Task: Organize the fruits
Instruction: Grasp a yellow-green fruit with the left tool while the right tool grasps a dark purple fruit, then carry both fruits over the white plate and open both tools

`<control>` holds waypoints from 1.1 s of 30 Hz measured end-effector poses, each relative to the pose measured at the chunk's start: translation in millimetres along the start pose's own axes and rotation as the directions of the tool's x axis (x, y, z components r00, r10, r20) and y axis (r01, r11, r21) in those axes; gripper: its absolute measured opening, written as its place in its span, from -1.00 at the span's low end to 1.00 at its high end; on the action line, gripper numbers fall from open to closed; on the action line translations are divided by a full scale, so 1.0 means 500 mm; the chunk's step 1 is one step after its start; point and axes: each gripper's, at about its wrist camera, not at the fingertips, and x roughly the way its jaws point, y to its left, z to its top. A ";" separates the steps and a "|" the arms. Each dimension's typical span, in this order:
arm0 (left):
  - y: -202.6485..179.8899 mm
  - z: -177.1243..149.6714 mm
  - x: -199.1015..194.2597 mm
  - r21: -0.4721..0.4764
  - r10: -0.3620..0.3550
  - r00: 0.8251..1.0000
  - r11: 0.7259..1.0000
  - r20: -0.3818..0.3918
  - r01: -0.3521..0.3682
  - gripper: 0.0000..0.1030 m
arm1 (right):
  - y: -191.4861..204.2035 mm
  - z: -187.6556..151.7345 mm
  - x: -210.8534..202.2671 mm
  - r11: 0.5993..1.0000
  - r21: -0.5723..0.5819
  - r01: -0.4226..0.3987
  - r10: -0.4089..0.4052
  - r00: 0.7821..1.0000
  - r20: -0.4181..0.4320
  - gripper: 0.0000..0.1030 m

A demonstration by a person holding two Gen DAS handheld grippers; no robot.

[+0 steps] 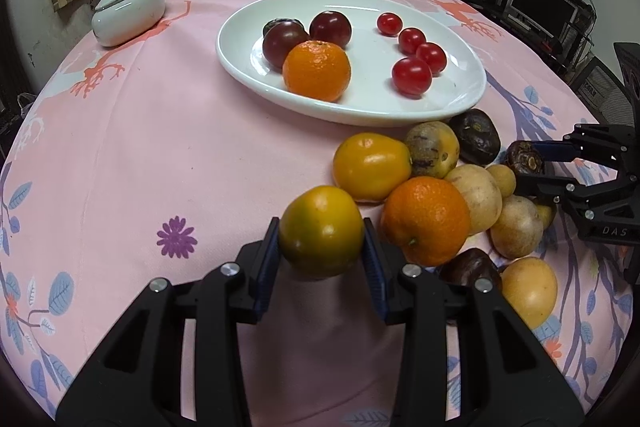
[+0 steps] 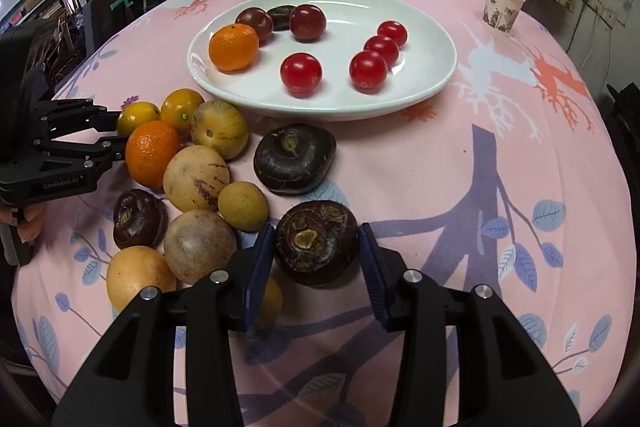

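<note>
The left gripper [image 1: 321, 247] clamped a yellow-green fruit [image 1: 321, 230] beside the fruit pile [image 2: 192, 171] on the pink cloth [image 1: 160, 155]; its body read "GenRobot.AI" in the right wrist view. The right gripper [image 2: 316, 255], marked "DAS" in the left wrist view, had its pads against a dark water chestnut [image 2: 316, 241] near the white plate [image 2: 420, 83].

Each tool [image 1: 322, 251] — black angular frame, blue ribbed pads [image 2: 259, 267], silver screws, white lettering.
</note>
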 end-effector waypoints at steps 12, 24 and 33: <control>0.005 0.001 -0.003 -0.020 -0.020 1.000 1.000 -0.003 0.020 -0.23 | -0.022 0.004 -0.033 0.999 0.045 -0.015 0.013 0.998 0.059 -0.19; -0.007 0.008 -0.049 -0.006 -0.013 0.999 1.000 0.051 0.013 -0.24 | -0.040 0.012 -0.086 0.996 0.076 -0.055 0.042 0.986 0.163 -0.19; -0.029 0.045 -0.122 0.014 -0.003 0.992 1.000 0.125 0.001 -0.24 | -0.057 0.022 -0.134 0.986 0.139 -0.090 0.058 0.973 0.224 -0.19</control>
